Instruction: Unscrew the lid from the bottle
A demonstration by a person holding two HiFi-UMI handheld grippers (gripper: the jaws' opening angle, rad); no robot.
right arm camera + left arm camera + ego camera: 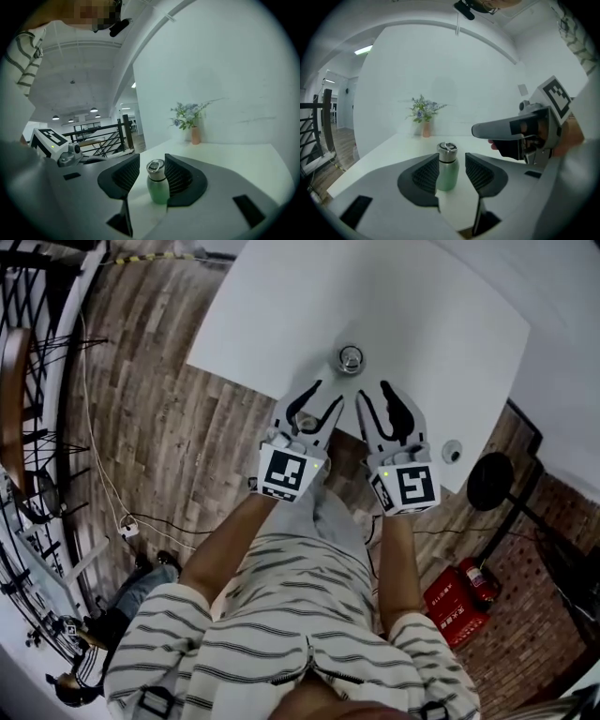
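- Pale green on the body and brushed silver on the neck and lid: the bottle (447,174) is a small, rounded, upright flask.
- The lid (447,149) is seated squarely on the neck, with a flat metal loop lying on its top. No gap shows between lid and neck.
- The bottle stands on the white table (281,315), not far in from the near edge and clear of other items.
- The left gripper (325,397) is at the near left of the bottle. Its jaws stand moderately apart and point at the bottle. In the left gripper view the bottle shows in the gap, close by the left jaw with clear space to the right one, and neither pad presses on it.
- The right gripper (374,392) is at the near right of the bottle, its jaws likewise moderately apart. In the right gripper view the bottle shows in the gap, close against the right pad with clear space to the left pad. No grip is seen.
- In the head view the bottle stands just beyond both sets of jaw tips, between the two grippers.
- A small vase (426,130) of blue and white flowers stands at the far end of the table by the white wall, well apart from the bottle.
- Red fire extinguishers (459,601) lie on the brick-patterned floor at the near right.
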